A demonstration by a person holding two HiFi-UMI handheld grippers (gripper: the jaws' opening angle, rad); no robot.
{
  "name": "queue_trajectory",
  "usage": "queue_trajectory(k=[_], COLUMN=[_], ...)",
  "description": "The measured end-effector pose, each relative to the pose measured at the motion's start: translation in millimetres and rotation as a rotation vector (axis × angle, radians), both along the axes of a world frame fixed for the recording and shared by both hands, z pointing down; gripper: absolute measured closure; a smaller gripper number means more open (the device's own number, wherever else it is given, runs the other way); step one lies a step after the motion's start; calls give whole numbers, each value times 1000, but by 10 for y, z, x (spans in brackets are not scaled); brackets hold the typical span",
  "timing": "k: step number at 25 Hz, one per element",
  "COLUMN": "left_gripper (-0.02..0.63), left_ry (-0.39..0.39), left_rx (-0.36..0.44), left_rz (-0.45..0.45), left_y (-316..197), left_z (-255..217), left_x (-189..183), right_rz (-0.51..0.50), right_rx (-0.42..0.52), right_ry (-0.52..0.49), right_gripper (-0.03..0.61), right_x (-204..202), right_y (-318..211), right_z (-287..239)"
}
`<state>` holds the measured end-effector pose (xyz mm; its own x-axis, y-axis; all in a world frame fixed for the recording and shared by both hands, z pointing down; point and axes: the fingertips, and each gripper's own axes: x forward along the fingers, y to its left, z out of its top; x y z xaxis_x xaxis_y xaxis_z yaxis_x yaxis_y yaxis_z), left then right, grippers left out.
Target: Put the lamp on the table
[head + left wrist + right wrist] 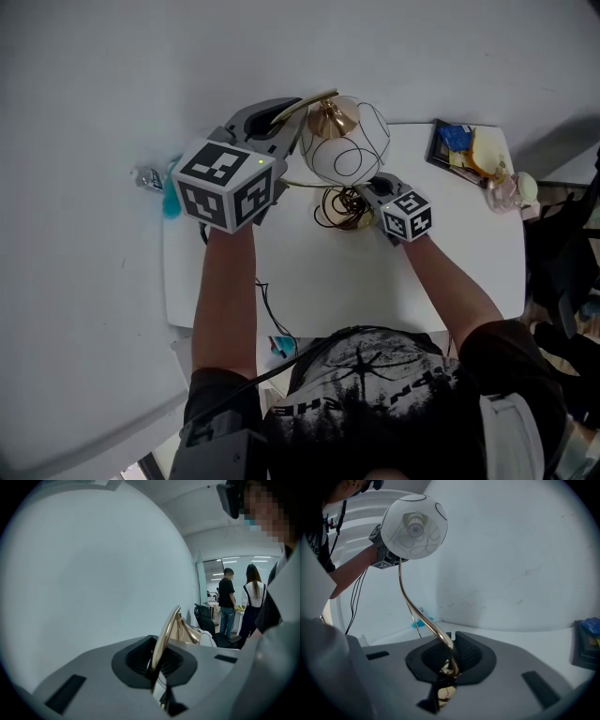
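Over the middle of the white rectangular bench (pixel 459 281), just beyond the person's forearms, a brass-coloured lamp with a curved stem and a white globe shade caged in black wire (pixel 342 142) hangs between two tools. The step in hand looks like the set-down itself: the lamp is above its place but, as far as I can judge, not yet released. Its coiled brass foot (pixel 342 208) sits low at the centre of the head view. Whether it already rests on the bench top cannot be told from above.

Nearest, at centre right of the head view, the right hand-held gripper (pixel 364 194) is closed tight. Its own view shows the dark pads pinching the thin lower stem (pixel 449 648) just above the foot, with the stem sweeping up to the globe at upper left. Further out, at upper centre left, the left hand-held gripper (pixel 284 114) is likewise fully closed, its pads nipping the flat brass arm (pixel 161 643) beside the shade.

The next move calls for bringing the foot down flat with the stem upright, then checking that the lamp stands by itself before either grip eases. The top-heavy globe could tip it if the lower grip lets go first.

At the far right corner of the bench lies a dark tray with blue and yellow items (pixel 459 142), well apart from the lamp. A teal object (pixel 172 199) lies at the bench's left edge.
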<state>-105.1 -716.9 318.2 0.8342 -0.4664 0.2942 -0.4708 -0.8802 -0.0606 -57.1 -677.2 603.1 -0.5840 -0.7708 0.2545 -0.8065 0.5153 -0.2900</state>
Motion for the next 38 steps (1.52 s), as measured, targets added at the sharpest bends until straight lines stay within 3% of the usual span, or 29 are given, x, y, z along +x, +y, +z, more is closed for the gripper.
queue_trajectory(k=[19,26,27,30,38], left_gripper=[598,598,598,598,598], left_ry=[-36,-54,-60,-72,-86], left_rx=[-61,-59,-57,-51,-34], left_rz=[9,14,20,29,24], left_y=[-227,-208,-192,-165,-106], left_z=[326,327,332,338,331], left_x=[83,146,180,226,237], right_rz=[-3,7,13,25,1], right_rx=[-33,-59,-66,-90,-72], right_ry=[-14,50,45,3,39], right_gripper=[557,552,540,425,400], right_x=[-8,20,41,59,26], right_y=[-176,-155,-148,-150,9], right_z=[324,395,408,406,334])
